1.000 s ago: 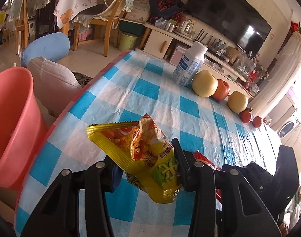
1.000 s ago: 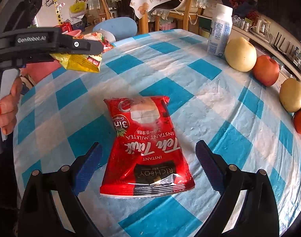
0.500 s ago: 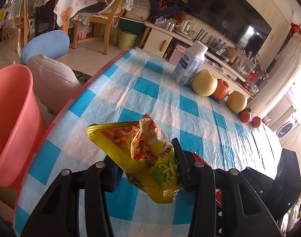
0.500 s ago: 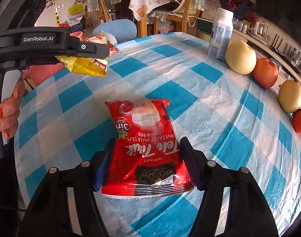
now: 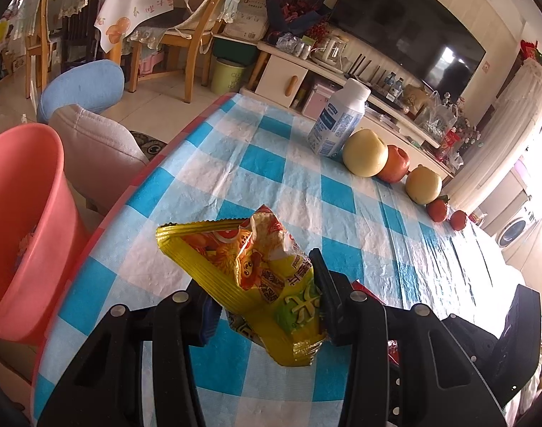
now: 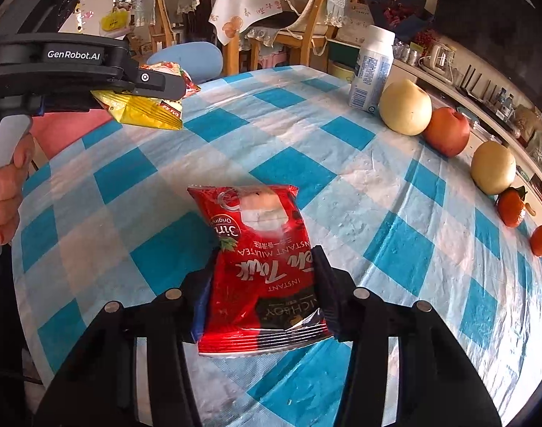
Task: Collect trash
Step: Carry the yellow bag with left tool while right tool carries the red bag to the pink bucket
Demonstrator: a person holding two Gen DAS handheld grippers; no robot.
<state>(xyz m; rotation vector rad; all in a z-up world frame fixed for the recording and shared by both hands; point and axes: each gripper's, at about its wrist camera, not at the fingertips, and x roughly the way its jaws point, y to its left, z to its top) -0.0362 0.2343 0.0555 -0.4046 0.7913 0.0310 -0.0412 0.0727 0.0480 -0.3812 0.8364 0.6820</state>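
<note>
My left gripper (image 5: 265, 299) is shut on a crumpled yellow snack wrapper (image 5: 249, 277) and holds it above the checked tablecloth (image 5: 271, 163) near the table's left edge. It also shows in the right wrist view (image 6: 142, 106), held by the left gripper (image 6: 153, 87). My right gripper (image 6: 264, 295) is shut on a red instant milk tea packet (image 6: 264, 267) that lies on the tablecloth (image 6: 306, 149). A pink plastic bin (image 5: 18, 213) stands beside the table, left of the left gripper.
A white bottle (image 5: 337, 121), two yellow pears (image 5: 365, 153), a red apple (image 5: 395, 165) and small tangerines (image 5: 438, 210) line the table's far right side. A padded chair (image 5: 89, 142) and blue stool (image 5: 80, 87) stand beyond the bin.
My right gripper has closed from wide open onto the red milk tea packet. The left gripper has stayed almost still with the yellow wrapper.
</note>
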